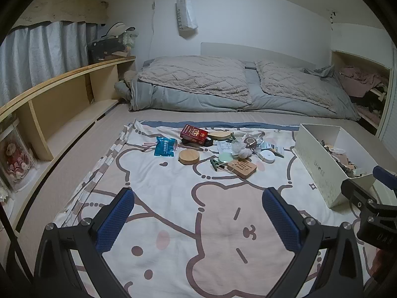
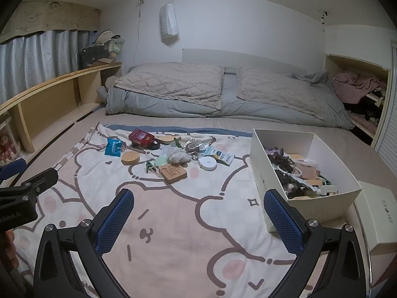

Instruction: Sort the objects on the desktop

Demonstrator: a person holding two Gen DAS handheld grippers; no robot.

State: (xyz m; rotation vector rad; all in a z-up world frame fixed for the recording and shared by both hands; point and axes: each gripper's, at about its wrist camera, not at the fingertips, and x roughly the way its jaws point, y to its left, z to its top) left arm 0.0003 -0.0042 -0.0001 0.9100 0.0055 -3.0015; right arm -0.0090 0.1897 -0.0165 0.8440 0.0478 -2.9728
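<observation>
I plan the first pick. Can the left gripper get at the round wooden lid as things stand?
Probably yes. The left gripper is open and empty, and only bare blanket lies between it and the lid, whose near side is free.

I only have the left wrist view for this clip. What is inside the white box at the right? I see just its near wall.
Observer: The right wrist view looks into the white box: it already holds dark tangled items and small wooden pieces.
Operator: Anything beside the box?
Observer: Yes, its lid lies to its right, with lettering on it.
Operator: And the right gripper?
Observer: The right gripper is open and empty, short of the clutter.
</observation>
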